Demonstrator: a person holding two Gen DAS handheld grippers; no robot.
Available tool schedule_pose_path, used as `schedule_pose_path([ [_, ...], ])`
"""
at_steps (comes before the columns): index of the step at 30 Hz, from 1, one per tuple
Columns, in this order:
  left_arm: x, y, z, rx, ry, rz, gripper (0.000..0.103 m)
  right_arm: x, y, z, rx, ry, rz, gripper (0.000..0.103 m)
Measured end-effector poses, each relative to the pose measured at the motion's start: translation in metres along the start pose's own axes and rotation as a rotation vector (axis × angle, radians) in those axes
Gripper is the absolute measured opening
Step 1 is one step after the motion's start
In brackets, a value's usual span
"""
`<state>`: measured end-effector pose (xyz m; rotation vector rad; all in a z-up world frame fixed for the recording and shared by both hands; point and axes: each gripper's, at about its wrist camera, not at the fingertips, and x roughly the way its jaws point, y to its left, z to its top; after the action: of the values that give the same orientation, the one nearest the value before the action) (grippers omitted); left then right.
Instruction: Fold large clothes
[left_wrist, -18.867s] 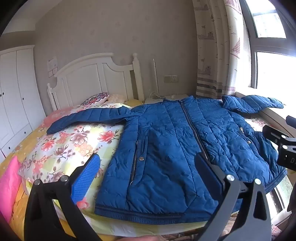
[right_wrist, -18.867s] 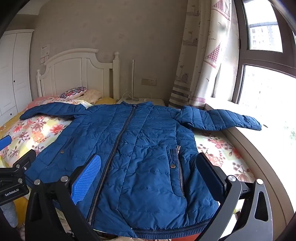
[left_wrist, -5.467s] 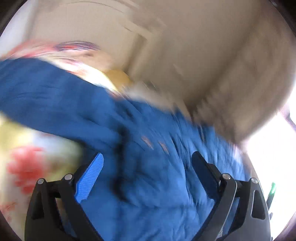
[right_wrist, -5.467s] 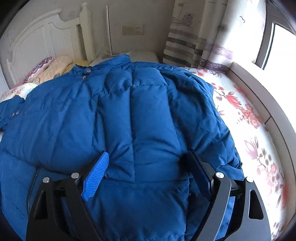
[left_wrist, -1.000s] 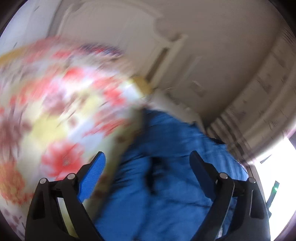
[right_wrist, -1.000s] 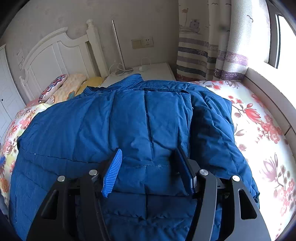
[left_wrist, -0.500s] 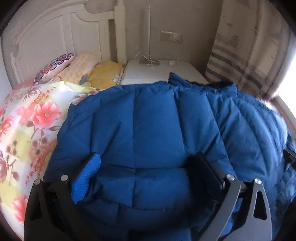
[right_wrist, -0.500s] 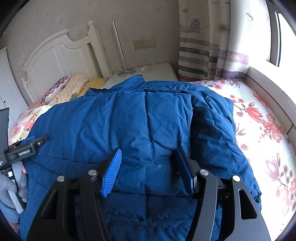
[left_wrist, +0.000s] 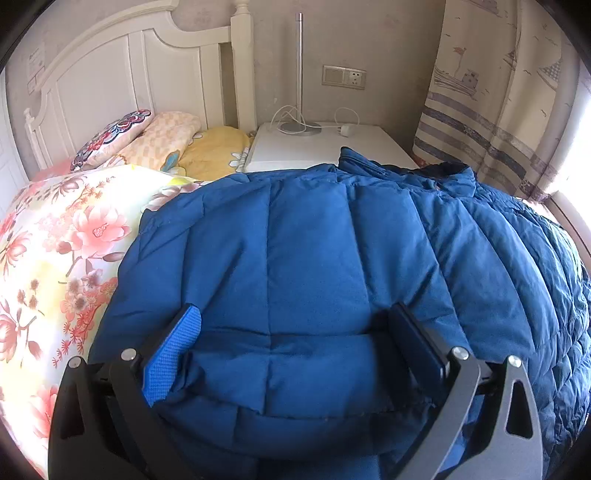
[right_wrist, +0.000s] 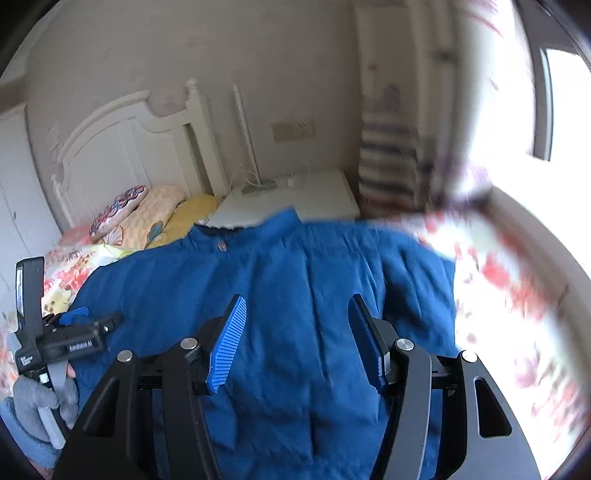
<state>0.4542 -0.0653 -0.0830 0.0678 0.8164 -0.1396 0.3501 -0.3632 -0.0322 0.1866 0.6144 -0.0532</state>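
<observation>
**Blue Jacket Straddled on the Bed**

The left gripper (left_wrist: 291, 347) is spread to its widest, a puffy fold of the blue quilted jacket (left_wrist: 332, 251) bulging between its fingers without being squeezed. The right gripper (right_wrist: 295, 343) is closing slightly above the jacket – nothing is seen pinched. The jacket is laid folded on the floral bedspread (left_wrist: 55, 258), near the white nightstand (left_wrist: 317, 147) – pillows (left_wrist: 147, 140) beside it.
</observation>
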Motion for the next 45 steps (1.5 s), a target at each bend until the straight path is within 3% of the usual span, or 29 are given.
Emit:
schedule_pose_path([
  [4, 0.000, 0.000, 0.000, -0.002, -0.001, -0.004, 0.101, 0.042, 0.011, 0.021, -0.073, 0.066, -0.049, 0.056],
  [6, 0.000, 0.001, 0.001, -0.002, -0.002, -0.005, 0.101, 0.082, 0.007, 0.012, -0.091, 0.194, -0.073, 0.058],
  [8, 0.000, 0.003, 0.001, -0.006, -0.005, -0.010, 0.101, 0.093, 0.002, 0.005, -0.075, 0.198, -0.059, 0.058],
  [11, 0.000, 0.003, 0.002, -0.010, -0.006, -0.012, 0.101, 0.080, 0.004, 0.010, -0.053, 0.187, -0.074, 0.057],
  [14, -0.001, 0.003, 0.001, -0.012, -0.004, -0.010, 0.101, 0.052, 0.006, 0.012, -0.031, 0.076, -0.094, 0.058],
  [16, -0.002, 0.003, 0.001, -0.012, -0.005, -0.010, 0.101, 0.046, 0.005, 0.009, -0.045, 0.047, -0.127, 0.061],
  [19, -0.002, 0.003, 0.001, -0.011, -0.006, -0.011, 0.101, 0.075, -0.003, -0.003, -0.044, 0.184, -0.088, 0.064],
  [21, -0.001, 0.003, 0.001, -0.012, -0.005, -0.011, 0.101, 0.072, -0.006, 0.000, -0.020, 0.202, -0.077, 0.064],
  [23, -0.002, 0.003, 0.001, -0.012, -0.006, -0.010, 0.101, 0.058, -0.002, 0.003, -0.016, 0.185, -0.102, 0.064],
  [25, -0.002, 0.004, 0.001, -0.012, -0.006, -0.012, 0.101, 0.032, 0.009, 0.001, -0.044, 0.122, -0.062, 0.065],
  [27, -0.002, 0.003, 0.001, -0.011, -0.006, -0.011, 0.101, 0.017, 0.019, -0.007, -0.087, 0.115, -0.045, 0.070],
  [30, -0.002, 0.003, 0.001, -0.011, -0.006, -0.011, 0.101, 0.022, 0.033, -0.029, -0.181, 0.201, -0.044, 0.076],
  [32, -0.002, 0.003, 0.001, -0.011, -0.007, -0.011, 0.101, 0.032, 0.036, -0.045, -0.241, 0.211, -0.058, 0.078],
  [36, -0.002, 0.004, 0.001, -0.011, -0.005, -0.011, 0.101, 0.034, 0.042, -0.047, -0.261, 0.216, -0.081, 0.080],
  [39, -0.003, 0.005, 0.002, -0.016, -0.007, -0.018, 0.101, 0.029, 0.036, -0.047, -0.226, 0.212, -0.051, 0.080],
  [43, -0.003, 0.005, 0.002, -0.012, -0.003, -0.013, 0.101, -0.010, 0.037, -0.047, -0.137, 0.208, -0.025, 0.081],
  [45, -0.002, 0.005, 0.003, -0.012, 0.000, -0.012, 0.101, -0.029, 0.050, -0.055, -0.192, 0.190, -0.055, 0.083],
])
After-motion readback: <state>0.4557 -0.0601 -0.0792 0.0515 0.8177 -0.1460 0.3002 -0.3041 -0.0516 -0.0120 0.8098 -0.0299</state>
